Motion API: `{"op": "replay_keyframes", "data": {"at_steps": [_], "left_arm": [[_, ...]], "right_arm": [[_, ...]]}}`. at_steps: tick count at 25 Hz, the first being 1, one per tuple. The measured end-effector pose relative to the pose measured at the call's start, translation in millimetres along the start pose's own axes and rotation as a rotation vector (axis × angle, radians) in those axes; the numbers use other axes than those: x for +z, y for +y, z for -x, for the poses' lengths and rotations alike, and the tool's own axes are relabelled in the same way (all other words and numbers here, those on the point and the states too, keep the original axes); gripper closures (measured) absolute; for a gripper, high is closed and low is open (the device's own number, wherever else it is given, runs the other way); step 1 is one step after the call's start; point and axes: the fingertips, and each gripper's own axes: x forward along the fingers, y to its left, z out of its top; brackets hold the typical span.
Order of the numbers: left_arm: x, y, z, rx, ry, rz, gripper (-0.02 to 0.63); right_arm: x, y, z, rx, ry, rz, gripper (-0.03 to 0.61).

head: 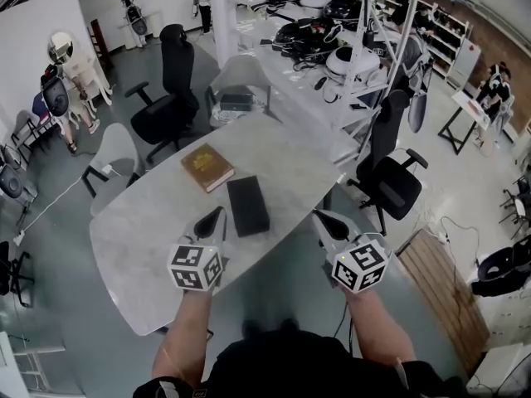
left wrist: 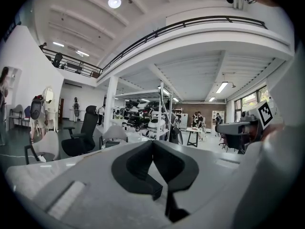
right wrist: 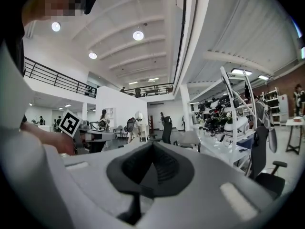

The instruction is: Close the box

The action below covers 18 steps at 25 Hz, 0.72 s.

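Box [head: 248, 206] looks shut already, nothing gripped

Head view: it lies flat on the table [head: 124, 239], no flap up, between my left tongs [head: 212, 219] and right tongs [head: 325, 222]. Left gripper view: jaws pinched together, empty. Right gripper view: same, so I reckon nothing's left to press.

Arms [head: 187, 338] hide the table's [head: 133, 230] near edge. The person's trunk [head: 282, 367] is cut off by the picture's near edge. Whether the black box [head: 248, 206] is fully shut is too small to tell, as is the brown thing's [head: 207, 167] print.
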Motion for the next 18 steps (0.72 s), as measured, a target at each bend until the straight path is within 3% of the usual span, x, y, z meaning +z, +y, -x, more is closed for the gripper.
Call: {"op": "replay_keyframes", "data": {"at_steps": [18], "left_arm": [[-6,7,14,0.037,0.021,0.013,0.603]], "right_arm": [[-17,14,-4,0.042,0.016,-0.065,0.577]]}}
